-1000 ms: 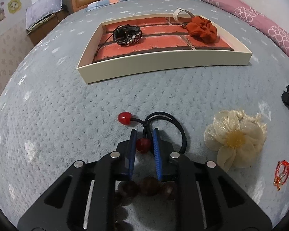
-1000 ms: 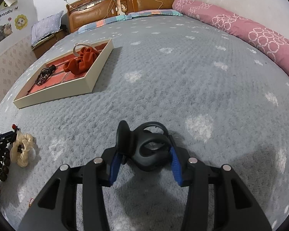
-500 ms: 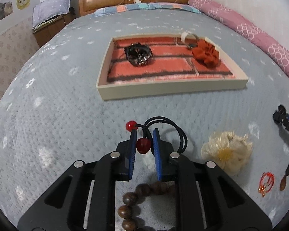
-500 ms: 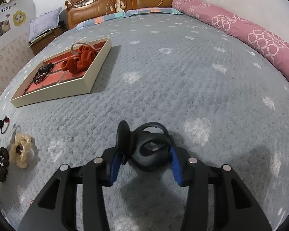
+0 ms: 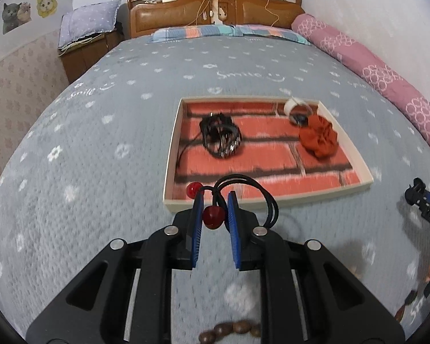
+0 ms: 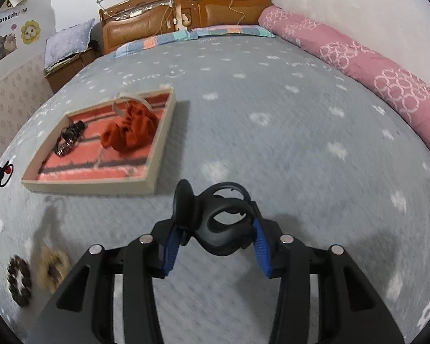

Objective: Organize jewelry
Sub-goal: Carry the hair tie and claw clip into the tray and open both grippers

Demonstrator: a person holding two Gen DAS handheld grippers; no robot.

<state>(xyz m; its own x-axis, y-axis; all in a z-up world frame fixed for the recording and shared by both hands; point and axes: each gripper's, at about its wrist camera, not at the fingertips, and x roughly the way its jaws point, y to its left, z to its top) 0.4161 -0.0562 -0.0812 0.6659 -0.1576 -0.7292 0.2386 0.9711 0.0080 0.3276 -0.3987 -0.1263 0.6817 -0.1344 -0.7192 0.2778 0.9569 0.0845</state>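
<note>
Now, near to far, each place told from the tongs.
Left tongs (image 5: 213, 218): narrowed on a red bead of the hair tie (image 5: 212, 217); blue pads pressed it from both sides.
Hair tie: black loop arched up and right of the left tongs; second red bead just beyond the left fingertip.
Right tongs (image 6: 215, 229): clamped on a black hair clip (image 6: 215, 223), pads against its two sides.
Bead bracelet (image 6: 19, 279): low and far left of the right tongs, on the grey bedspread (image 6: 301, 132).
Cream scrunchie (image 6: 52, 266): just beside the bead bracelet, blurred.
Tray (image 5: 272, 199): straight ahead of the left tongs, its near rim just past the fingertips; ahead and left of the right tongs.
Tray contents: dark bracelet (image 5: 220, 139) at left, orange scrunchie (image 5: 318, 139) at right, a pale band (image 5: 293, 104) touching it behind.
Headboard (image 5: 215, 14): farthest ahead.
</note>
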